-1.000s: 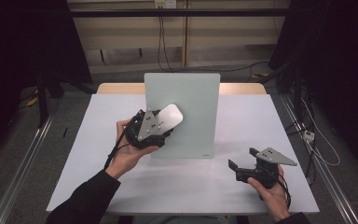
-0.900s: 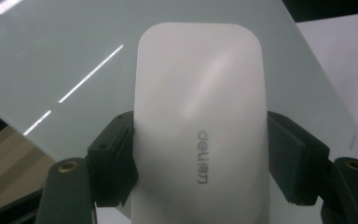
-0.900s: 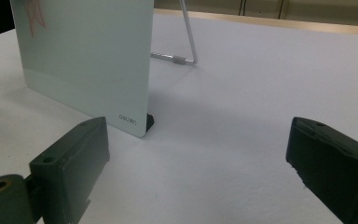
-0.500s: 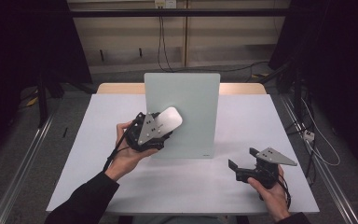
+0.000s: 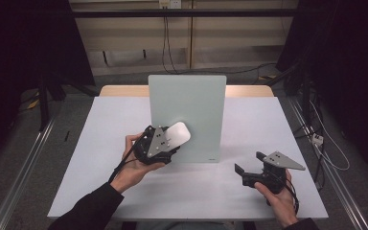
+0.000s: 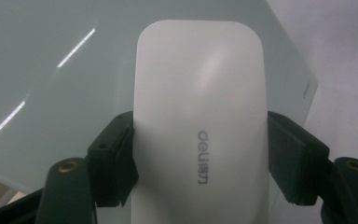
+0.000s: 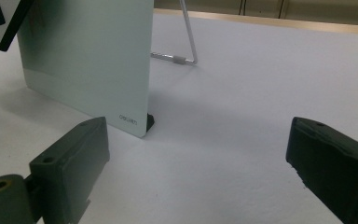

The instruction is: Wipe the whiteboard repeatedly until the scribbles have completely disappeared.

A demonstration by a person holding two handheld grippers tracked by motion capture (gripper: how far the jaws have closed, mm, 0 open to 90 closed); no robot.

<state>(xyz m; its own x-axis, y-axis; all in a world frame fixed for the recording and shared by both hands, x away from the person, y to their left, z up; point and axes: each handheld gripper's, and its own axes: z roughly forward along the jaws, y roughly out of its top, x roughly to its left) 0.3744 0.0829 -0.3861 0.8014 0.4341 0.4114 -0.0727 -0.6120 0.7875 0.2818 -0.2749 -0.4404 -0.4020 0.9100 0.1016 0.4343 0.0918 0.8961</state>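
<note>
A pale green glass board [image 5: 187,105] stands upright in the middle of the white table [image 5: 96,143]. My left gripper [image 5: 170,141] is shut on a white rounded block [image 5: 178,133] marked "deli" and holds it against the lower left of the board's face. In the left gripper view the block [image 6: 200,116] sits between both black pads [image 6: 116,158], with the board [image 6: 51,70] right behind it. My right gripper [image 5: 248,163] rests open at the front right of the table, nothing between its jaws. The right gripper view has the board's lower corner [image 7: 88,56] ahead on the left.
A thin wire stand [image 7: 186,42] props the board from behind. Metal rails [image 5: 24,163] run along the floor on both sides of the table, and cables [image 5: 316,139] lie on the floor at the right. Dark curtains hang at both sides.
My left hand has come down a little with the white block, lower on the board's face. The right hand has stayed where it was.
</note>
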